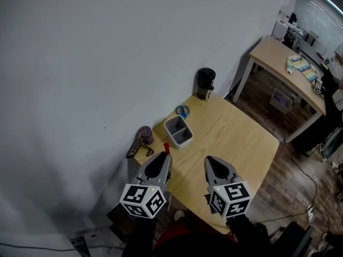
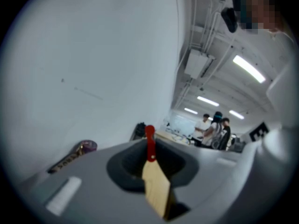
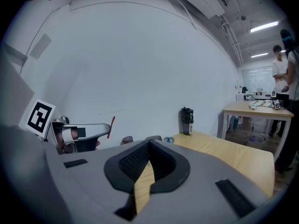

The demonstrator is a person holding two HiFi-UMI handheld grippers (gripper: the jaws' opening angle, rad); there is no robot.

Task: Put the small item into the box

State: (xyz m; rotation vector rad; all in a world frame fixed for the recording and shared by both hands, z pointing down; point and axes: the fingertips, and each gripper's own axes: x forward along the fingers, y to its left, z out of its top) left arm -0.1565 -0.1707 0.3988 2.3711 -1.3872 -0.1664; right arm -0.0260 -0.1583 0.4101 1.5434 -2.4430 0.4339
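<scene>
A small red stick-like item (image 1: 166, 148) pokes up from the tip of my left gripper (image 1: 165, 155), which is shut on it at the table's near left. In the left gripper view the red item (image 2: 149, 135) stands upright between the closed jaws of the left gripper (image 2: 149, 144). The grey open box (image 1: 178, 130) sits on the wooden table (image 1: 236, 138) just beyond that gripper. My right gripper (image 1: 210, 162) hovers to its right, shut with nothing in it. From the right gripper view, the right gripper (image 3: 149, 144) points toward the box (image 3: 153, 137).
A black bottle (image 1: 205, 83) stands at the table's far corner by the white wall. A blue item (image 1: 182, 111) lies behind the box. A dark round can (image 1: 145, 135) and a black flat object (image 1: 134, 146) sit at the left edge. A second table (image 1: 289, 68) stands farther right.
</scene>
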